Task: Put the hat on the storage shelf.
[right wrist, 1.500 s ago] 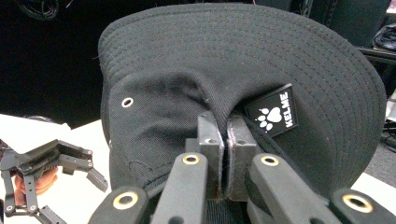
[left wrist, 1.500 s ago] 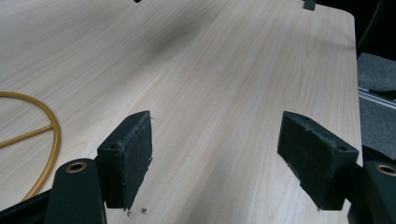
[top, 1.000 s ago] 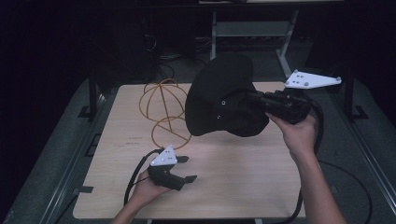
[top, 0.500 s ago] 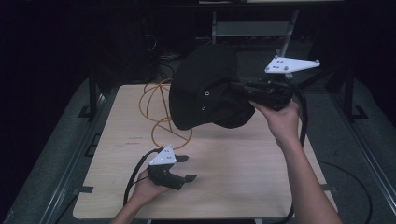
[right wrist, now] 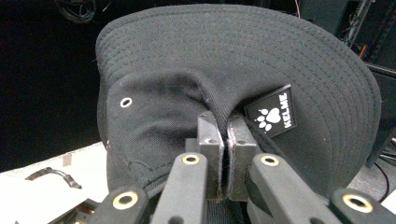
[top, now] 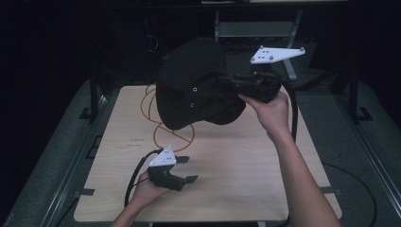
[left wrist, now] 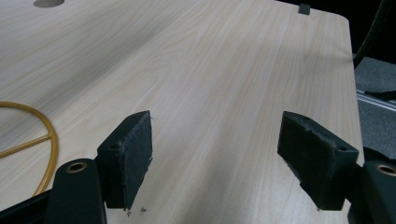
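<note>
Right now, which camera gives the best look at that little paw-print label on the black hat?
The right gripper view: the label sits close up on the black hat, its paw, heart and lettering readable, beside the right hand-held gripper pinching the fabric. In the high view the hat is too dark to make it out.

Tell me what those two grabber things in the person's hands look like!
Each is chunky and black. The left gripper has two flat, blocky jaws with brass-coloured rivets at the joints, a pale grey three-cornered plate on top, and a black cable trailing behind. The right gripper matches, with the same plate and a thick black cable. The person's forearms are bare, no sleeves.
</note>
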Demonstrator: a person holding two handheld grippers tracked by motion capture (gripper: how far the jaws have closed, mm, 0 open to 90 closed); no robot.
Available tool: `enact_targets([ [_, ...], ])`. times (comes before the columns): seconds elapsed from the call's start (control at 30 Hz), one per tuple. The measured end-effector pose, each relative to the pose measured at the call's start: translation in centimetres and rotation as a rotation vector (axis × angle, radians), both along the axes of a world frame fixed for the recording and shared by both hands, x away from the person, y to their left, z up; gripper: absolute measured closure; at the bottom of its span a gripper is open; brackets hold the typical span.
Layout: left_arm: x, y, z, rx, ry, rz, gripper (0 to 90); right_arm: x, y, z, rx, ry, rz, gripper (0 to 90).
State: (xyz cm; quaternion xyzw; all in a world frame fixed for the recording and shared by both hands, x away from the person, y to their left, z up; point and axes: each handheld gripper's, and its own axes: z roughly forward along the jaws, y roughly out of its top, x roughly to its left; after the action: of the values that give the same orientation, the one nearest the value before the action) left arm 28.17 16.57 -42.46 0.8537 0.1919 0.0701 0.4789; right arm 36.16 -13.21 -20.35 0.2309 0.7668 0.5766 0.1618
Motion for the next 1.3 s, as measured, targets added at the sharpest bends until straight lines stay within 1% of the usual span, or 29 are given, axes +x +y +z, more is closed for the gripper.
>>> enact_targets([
  [0.17, 0.0, 0.2, 0.1, 0.005, -0.003, 0.0, 25.8, 0.8, 1.4, 0.4, -0.009, 0.006, 0.025, 86.8],
  [0.2, 0.0, 0.2, 0.1, 0.003, -0.003, 0.0, 25.8, 0.8, 1.4, 0.4, -0.009, 0.006, 0.025, 86.8],
  [0.23, 0.0, 0.2, 0.1, 0.003, -0.003, 0.0, 25.8, 1.1, 1.8, 0.5, -0.014, 0.009, 0.038, 86.8],
  [0.37, 0.0, 0.1, 0.1, 0.005, -0.007, -0.002, 25.9, 1.6, 2.4, 0.6, -0.022, 0.014, 0.049, 86.8],
  [0.5, 0.0, 0.1, 0.1, 0.003, -0.008, -0.003, 25.9, 2.1, 3.2, 0.9, -0.019, 0.016, 0.06, 86.8],
  [0.73, 0.1, 0.3, 0.2, -0.007, -0.007, 0.004, 25.8, 2.9, 4.3, 1.4, -0.032, 0.023, 0.065, 86.8],
  [0.8, 0.1, 0.3, 0.2, -0.016, -0.005, 0.006, 25.9, 3.2, 4.5, 1.6, -0.032, 0.017, 0.069, 86.8],
  [0.87, 0.1, 0.3, 0.2, -0.021, -0.008, 0.005, 25.9, 3.5, 4.8, 1.7, -0.029, 0.022, 0.07, 86.8],
  [1.3, 0.4, 0.4, 0.2, -0.019, -0.006, -0.002, 25.8, 5.2, 6.8, 2.4, -0.053, 0.045, 0.085, 86.8],
])
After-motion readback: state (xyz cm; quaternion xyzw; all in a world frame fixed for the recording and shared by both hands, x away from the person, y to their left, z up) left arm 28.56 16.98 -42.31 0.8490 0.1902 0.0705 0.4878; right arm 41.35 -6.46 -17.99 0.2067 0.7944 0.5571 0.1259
